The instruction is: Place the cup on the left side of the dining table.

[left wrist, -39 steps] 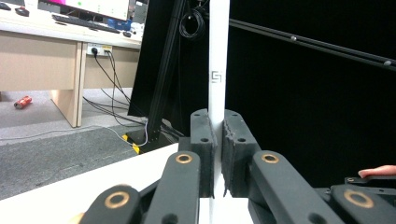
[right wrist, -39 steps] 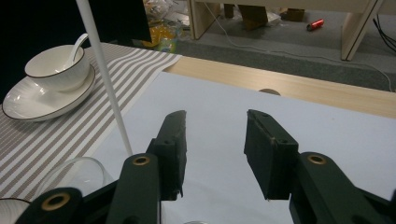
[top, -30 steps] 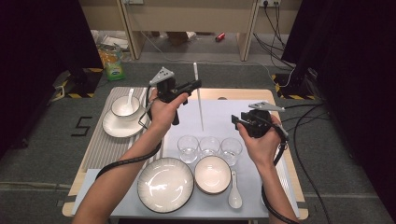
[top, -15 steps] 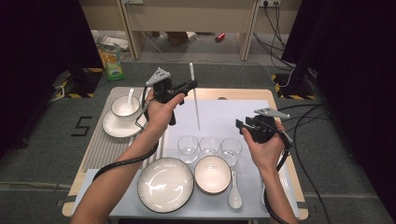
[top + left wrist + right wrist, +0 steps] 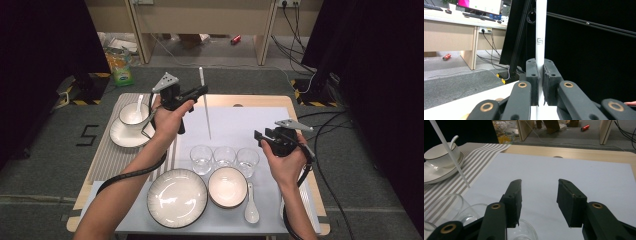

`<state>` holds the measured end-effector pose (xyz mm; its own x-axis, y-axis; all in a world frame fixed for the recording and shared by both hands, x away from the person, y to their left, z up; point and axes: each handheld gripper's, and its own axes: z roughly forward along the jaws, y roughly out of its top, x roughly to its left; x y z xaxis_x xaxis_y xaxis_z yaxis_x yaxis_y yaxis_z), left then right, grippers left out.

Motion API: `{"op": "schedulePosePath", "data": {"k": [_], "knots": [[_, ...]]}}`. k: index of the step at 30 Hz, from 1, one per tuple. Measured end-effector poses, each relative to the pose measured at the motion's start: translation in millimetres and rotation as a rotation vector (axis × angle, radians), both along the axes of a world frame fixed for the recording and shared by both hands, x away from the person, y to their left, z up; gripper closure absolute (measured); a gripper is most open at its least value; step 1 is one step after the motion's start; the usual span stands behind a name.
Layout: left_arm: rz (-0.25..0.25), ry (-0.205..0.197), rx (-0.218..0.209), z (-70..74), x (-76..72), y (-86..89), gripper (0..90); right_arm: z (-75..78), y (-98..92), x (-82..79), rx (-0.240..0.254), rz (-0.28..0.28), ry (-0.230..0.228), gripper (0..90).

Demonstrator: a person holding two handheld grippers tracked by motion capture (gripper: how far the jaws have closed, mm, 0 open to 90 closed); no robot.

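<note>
A long white stick [image 5: 206, 107] stands nearly upright above the white mat, its lower tip just behind the glasses. My left gripper [image 5: 202, 91] is shut on it near its upper part. In the left gripper view the pads press on the stick [image 5: 541, 37] from both sides, around the left gripper [image 5: 541, 77]. My right gripper [image 5: 258, 136] hovers at the right of the table, beside three empty glasses [image 5: 224, 156]. Its jaws have just been opening, and the right gripper [image 5: 539, 197] has nothing between its jaws. The stick [image 5: 449, 152] slants at the upper left of the right gripper view.
A cup with a spoon on a saucer [image 5: 134, 114] rests on the striped mat [image 5: 112, 150] at the left. Near the front edge lie a large plate [image 5: 176, 197], a bowl [image 5: 227, 187] and a white spoon [image 5: 251, 205]. The white mat [image 5: 240, 120] lies behind the glasses.
The stick's top has leaned slightly to the left in my left gripper. The right hand has shifted a little toward the right front.
</note>
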<state>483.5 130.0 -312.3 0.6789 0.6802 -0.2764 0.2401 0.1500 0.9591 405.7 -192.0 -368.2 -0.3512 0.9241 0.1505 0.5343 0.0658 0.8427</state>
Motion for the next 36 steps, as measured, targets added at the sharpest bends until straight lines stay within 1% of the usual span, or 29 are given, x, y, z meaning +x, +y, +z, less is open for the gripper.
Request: {"op": "schedulePosePath", "data": {"k": [1, 6, 10, 12, 18, 20, 25, 29, 33, 36], "knots": [[0.001, 0.0, 0.003, -0.1, -0.1, 0.9, 83.9, -1.4, -1.4, -0.7, -0.006, -0.001, -0.002, 54.9], [0.007, 0.0, 0.005, -0.2, 0.4, 3.7, 83.8, -3.6, -2.8, -2.3, 0.0, -0.007, -0.001, 54.7], [0.011, -0.005, 0.006, 0.9, 0.3, 5.1, 83.9, -5.2, -3.5, -5.6, -0.019, -0.014, -0.013, 54.2], [0.012, -0.006, 0.007, 1.4, 0.4, 5.7, 83.9, -7.6, -5.0, -7.9, -0.016, -0.008, -0.018, 54.0], [0.019, -0.008, 0.01, 1.8, 0.4, 7.3, 83.8, -11.5, -6.0, -12.5, -0.004, -0.012, -0.022, 53.9], [0.021, -0.007, 0.009, 1.6, 0.7, 8.4, 83.9, -13.4, -6.4, -13.4, -0.011, -0.009, -0.017, 53.9], [0.027, -0.005, 0.004, 0.9, 0.3, 11.1, 83.8, -15.8, -7.0, -13.8, -0.004, -0.01, -0.012, 53.7], [0.028, -0.006, 0.006, 1.4, -0.6, 12.3, 83.9, -14.8, -9.2, -14.8, 0.008, -0.019, -0.015, 53.5], [0.032, -0.011, 0.003, 3.2, -1.5, 14.6, 83.9, -13.4, -12.4, -16.2, 0.005, -0.029, -0.016, 53.5], [0.034, -0.01, 0.001, 3.4, -1.8, 15.9, 83.8, -13.4, -14.4, -17.2, 0.014, -0.034, -0.015, 53.4]]}}
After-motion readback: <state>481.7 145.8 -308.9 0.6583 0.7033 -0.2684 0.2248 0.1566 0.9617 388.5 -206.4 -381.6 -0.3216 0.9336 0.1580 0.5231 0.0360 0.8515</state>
